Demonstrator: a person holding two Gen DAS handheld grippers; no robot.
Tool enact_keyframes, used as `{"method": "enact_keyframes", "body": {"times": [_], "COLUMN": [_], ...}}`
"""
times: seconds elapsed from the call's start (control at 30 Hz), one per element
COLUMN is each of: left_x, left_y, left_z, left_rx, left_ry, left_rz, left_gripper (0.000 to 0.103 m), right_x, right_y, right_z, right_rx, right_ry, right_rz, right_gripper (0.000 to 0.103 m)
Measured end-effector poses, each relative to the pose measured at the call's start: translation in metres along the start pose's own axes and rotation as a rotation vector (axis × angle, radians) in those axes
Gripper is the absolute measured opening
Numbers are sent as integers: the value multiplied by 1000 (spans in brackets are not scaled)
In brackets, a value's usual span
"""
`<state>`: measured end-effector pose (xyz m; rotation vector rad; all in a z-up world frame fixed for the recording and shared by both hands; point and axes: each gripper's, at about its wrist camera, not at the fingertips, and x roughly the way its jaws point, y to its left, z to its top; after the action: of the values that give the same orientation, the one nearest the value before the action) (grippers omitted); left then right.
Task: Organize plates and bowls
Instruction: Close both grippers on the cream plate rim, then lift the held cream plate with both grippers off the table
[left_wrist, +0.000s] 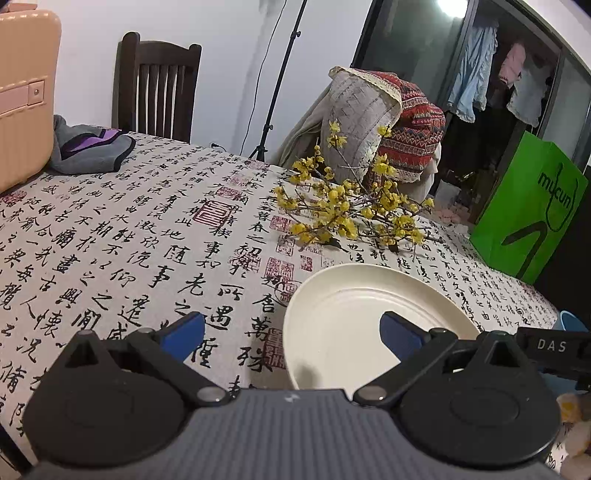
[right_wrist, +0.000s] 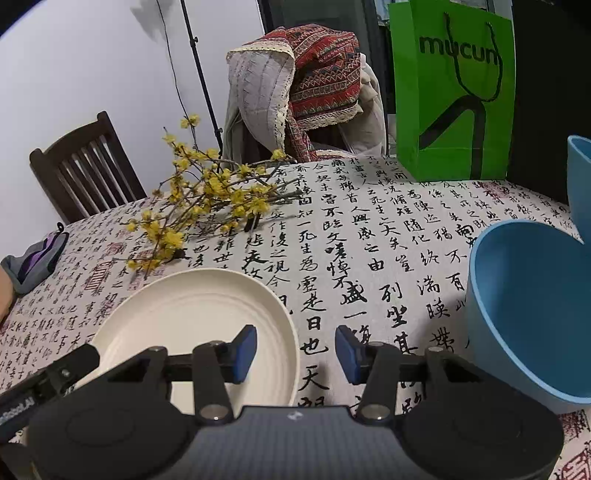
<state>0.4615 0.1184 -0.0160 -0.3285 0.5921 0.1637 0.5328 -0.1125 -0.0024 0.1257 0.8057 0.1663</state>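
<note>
A table (left_wrist: 110, 229) draped in a cloth printed with black calligraphy and red seals carries the tableware. A cream plate (right_wrist: 192, 314) lies flat on the cloth toward the near edge, empty. A blue bowl (right_wrist: 532, 314) stands upright on the cloth to the right of the plate, apart from it, and a second blue vessel (right_wrist: 580, 184) rises just behind it at the right edge of the right wrist view; whether the two touch cannot be told. The left gripper (left_wrist: 291, 336) has its jaws spread wide, one blue pad over the bare cloth and the other over the plate's left part, with nothing clamped. The right gripper (right_wrist: 295, 350) has its jaws partly apart and astride the plate's right rim, one pad above the plate's well and the other above the cloth; the pads do not press on the rim. A spray of yellow blossom branches (left_wrist: 351, 206) lies on the cloth beyond the plate. A green paper bag (right_wrist: 454, 92) stands at the far right edge, and a grey and purple cloth (left_wrist: 88, 147) lies near the far left corner.
</note>
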Motion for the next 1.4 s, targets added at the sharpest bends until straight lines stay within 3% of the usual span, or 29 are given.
{"method": "enact_keyframes", "body": {"times": [0.17,0.4,0.8,0.97,1.4], "left_x": [2,6,13,16,17], "left_y": [-2,-2,2,4,-2], "left_z": [-1,-3,-5,-5,-8], "left_rx": [11,14,1,-12,34], "left_ry": [5,21,63,88,92], "left_rz": [-3,-4,-22,-37,-40], "left_gripper": [103,97,72,56,38], "right_x": [8,5,16,15,19], "right_y": [-3,0,-2,-5,-7], "right_z": [-6,-8,-15,-15,-15], "right_rx": [22,19,32,52,72], "right_ry": [8,-10,13,6,15], "right_rz": [46,68,61,69,71], "right_gripper": [38,37,23,18,12]}}
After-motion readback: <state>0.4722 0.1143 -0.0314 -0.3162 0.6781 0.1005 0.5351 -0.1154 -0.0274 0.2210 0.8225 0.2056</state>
